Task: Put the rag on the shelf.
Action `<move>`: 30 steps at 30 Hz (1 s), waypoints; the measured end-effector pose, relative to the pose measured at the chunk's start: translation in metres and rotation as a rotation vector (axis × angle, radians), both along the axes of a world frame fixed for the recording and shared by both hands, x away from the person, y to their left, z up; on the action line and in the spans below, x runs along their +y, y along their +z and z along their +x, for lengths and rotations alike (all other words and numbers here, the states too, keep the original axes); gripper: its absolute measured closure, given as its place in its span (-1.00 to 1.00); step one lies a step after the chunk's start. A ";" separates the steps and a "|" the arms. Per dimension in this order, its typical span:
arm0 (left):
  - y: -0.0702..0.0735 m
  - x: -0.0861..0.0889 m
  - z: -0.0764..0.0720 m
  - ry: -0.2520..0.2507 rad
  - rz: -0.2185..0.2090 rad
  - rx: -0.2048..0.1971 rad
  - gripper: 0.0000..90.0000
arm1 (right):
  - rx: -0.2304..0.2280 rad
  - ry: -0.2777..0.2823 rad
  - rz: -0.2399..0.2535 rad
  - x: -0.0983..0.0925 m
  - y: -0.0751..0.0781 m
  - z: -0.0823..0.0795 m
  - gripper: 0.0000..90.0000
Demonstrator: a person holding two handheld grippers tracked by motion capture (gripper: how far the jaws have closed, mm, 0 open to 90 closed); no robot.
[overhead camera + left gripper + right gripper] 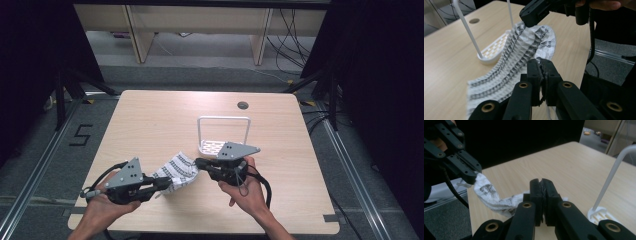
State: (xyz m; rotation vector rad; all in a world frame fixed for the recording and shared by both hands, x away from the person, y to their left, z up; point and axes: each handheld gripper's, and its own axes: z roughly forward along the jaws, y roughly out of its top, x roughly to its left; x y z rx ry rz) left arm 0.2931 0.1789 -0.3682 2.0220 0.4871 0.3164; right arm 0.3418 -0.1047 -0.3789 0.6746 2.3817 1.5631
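**Both jaws clamped on a patterned cloth held over the table**

Jaws of the left gripper are pinched tight on one end of a white cloth with grey patterned stripes; those of the right gripper are pinched on its other end. In the high view the cloth hangs between the two tools in the lower middle of the frame, above the wooden table. The left gripper view shows the cloth stretching from its own closed jaws up to the other tool at the top of the frame. A white wire rack with a slotted base stands just behind the cloth, near the frame's centre. A hand at the lower left holds the left tool.
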 end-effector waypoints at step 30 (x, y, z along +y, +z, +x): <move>0.077 -0.052 0.038 -0.078 -0.032 -0.084 0.90 | -0.090 -0.126 0.054 -0.066 0.078 -0.014 0.97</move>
